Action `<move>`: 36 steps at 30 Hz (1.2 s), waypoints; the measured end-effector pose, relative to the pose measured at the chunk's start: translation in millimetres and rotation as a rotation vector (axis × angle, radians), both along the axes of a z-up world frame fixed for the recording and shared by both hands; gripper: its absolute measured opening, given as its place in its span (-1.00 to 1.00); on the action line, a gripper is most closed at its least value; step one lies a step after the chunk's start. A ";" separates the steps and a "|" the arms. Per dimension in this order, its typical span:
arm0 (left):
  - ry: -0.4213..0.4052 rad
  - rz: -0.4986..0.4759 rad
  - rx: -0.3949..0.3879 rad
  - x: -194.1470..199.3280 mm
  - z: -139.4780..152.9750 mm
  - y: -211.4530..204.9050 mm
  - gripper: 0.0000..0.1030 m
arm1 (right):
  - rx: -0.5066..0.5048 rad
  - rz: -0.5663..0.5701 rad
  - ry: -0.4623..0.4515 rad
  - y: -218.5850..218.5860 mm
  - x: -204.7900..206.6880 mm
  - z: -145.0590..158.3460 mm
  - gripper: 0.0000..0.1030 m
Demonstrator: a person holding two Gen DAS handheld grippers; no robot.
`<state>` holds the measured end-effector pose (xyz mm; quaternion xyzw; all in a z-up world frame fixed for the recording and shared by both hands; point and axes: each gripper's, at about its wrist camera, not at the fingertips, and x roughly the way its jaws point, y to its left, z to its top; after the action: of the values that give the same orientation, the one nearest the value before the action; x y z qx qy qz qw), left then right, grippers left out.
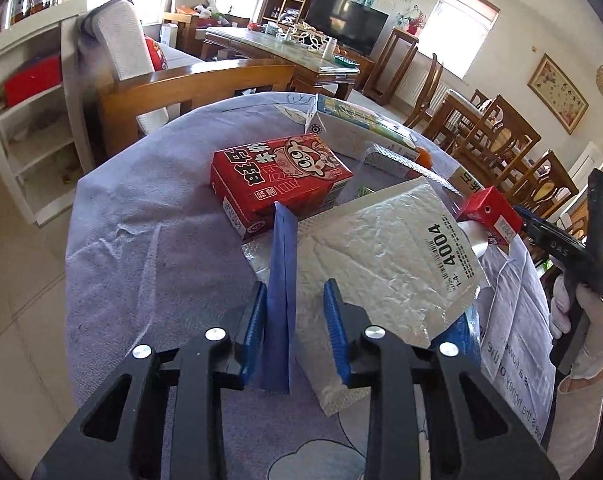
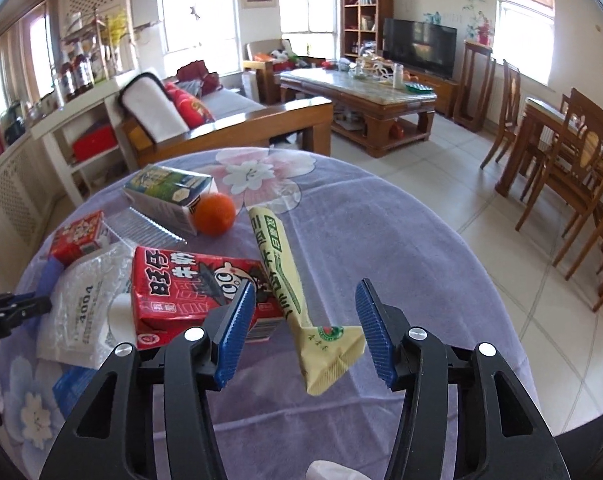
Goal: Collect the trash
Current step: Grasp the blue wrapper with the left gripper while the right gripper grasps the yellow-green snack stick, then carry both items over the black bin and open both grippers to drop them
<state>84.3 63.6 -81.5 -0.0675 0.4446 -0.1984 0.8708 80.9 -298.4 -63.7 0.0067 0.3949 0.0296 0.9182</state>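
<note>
On a round table with a purple cloth [image 1: 141,208] lies trash. In the left wrist view my left gripper [image 1: 295,320] is open, with a blue folded strip [image 1: 279,280] standing between its fingers, against the left pad. Beyond lie a red milk carton [image 1: 277,180] and a white bubble mailer [image 1: 385,256]. In the right wrist view my right gripper [image 2: 305,324] is open around the end of a yellow-green wrapper [image 2: 297,280], with a second red carton [image 2: 181,292] by the left finger. The right gripper also shows in the left wrist view [image 1: 541,232].
A white-green carton [image 2: 169,196], an orange [image 2: 214,214], a clear ridged plastic piece [image 2: 149,228] and the other red carton [image 2: 79,236] lie farther back. A sofa [image 2: 221,120], a white shelf [image 1: 29,120], a coffee table [image 2: 361,96] and dining chairs [image 2: 573,168] surround the table.
</note>
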 end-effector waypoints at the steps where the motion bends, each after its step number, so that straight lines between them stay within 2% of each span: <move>1: -0.002 -0.002 -0.002 -0.8 0.1 0.5 -0.60 | 0.003 0.010 0.006 1.0 4.5 -2.4 -0.13; 2: -0.004 -0.008 0.000 -2.2 0.2 0.9 -0.73 | 0.004 0.016 0.012 3.7 7.4 -5.0 -0.20; 5: -0.012 -0.019 0.015 -2.5 3.6 -3.2 -0.76 | -0.003 0.032 0.039 8.0 13.4 -11.5 -0.42; 8: -0.020 -0.008 0.004 -1.0 6.5 0.3 -0.81 | -0.013 0.029 0.055 7.1 19.1 -14.1 -0.44; 10: -0.026 0.006 -0.011 -0.9 7.6 4.7 -0.82 | -0.014 0.033 0.084 7.2 23.6 -18.7 -0.73; 14: -0.040 0.013 -0.012 -2.1 10.2 6.4 -0.82 | -0.032 0.037 0.081 13.6 23.7 -20.1 -0.85; 18: -0.070 0.000 -0.029 -5.5 13.5 7.7 -0.82 | 0.044 -0.006 0.029 5.3 9.3 -13.0 -0.86; 21: -0.106 -0.017 -0.041 -9.9 18.0 7.0 -0.82 | 0.159 -0.020 -0.021 -8.6 -15.1 -1.5 -0.86; 24: -0.157 -0.042 -0.036 -17.5 24.4 2.3 -0.82 | 0.203 -0.032 -0.073 -12.9 -48.2 11.3 -0.86; 27: -0.178 -0.089 -0.102 -28.0 32.3 -6.7 -0.82 | 0.239 -0.040 -0.116 -15.3 -86.6 18.5 -0.86; 33: -0.231 -0.265 -0.159 -58.8 56.0 -67.3 -0.82 | 0.323 -0.090 -0.161 -35.1 -159.3 17.7 -0.86; 36: -0.231 -0.364 -0.195 -71.1 63.5 -105.9 -0.82 | 0.339 -0.127 -0.185 -50.6 -187.6 19.6 -0.85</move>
<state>13.2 -42.4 -18.0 -0.0467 0.3255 -0.4004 0.8553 -106.8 -349.0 -44.1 0.1832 0.2971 0.0380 0.9364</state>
